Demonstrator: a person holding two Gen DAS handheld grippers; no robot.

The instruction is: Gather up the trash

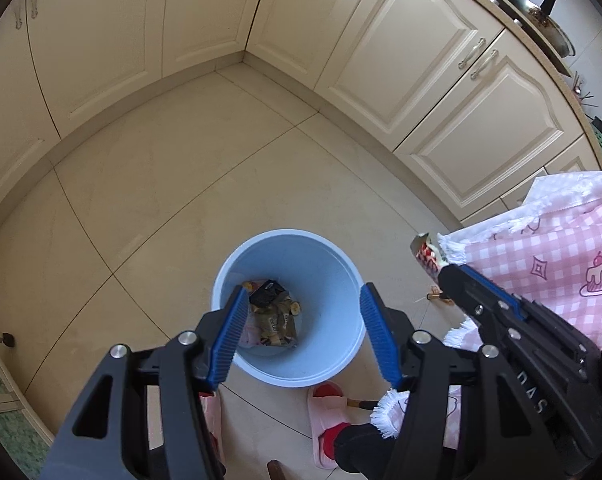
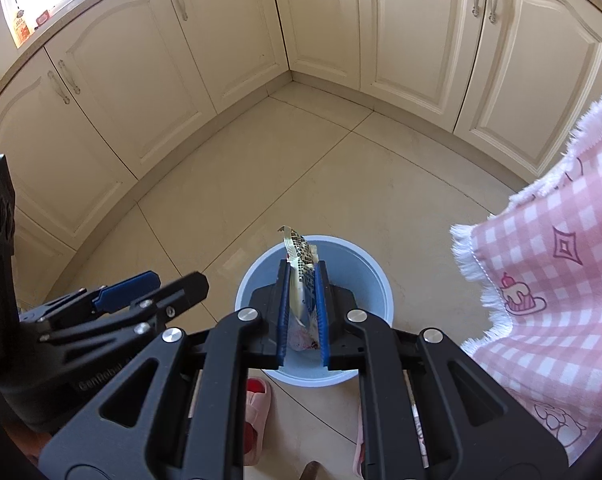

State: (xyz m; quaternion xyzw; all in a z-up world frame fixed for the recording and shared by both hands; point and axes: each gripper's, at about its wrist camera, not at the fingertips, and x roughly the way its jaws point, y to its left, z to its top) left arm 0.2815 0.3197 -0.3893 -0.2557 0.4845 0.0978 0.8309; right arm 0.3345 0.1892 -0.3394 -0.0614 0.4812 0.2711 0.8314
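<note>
A light blue trash bin (image 1: 297, 248) stands on the tiled floor with wrappers and scraps (image 1: 271, 316) at its bottom. My left gripper (image 1: 304, 294) is open and empty, held above the bin's mouth. My right gripper (image 2: 302, 266) is shut on a crumpled snack wrapper (image 2: 301, 256) and holds it above the same bin (image 2: 375, 276). In the left wrist view the right gripper (image 1: 441, 270) shows at the right with the wrapper (image 1: 425, 254) sticking out. In the right wrist view the left gripper (image 2: 173, 278) shows at the left.
Cream kitchen cabinets (image 1: 417, 60) line the floor behind the bin. A table draped in a pink checked cloth (image 1: 557, 256) stands at the right, close to the bin. The person's feet in pink slippers (image 1: 329, 420) stand just in front of the bin.
</note>
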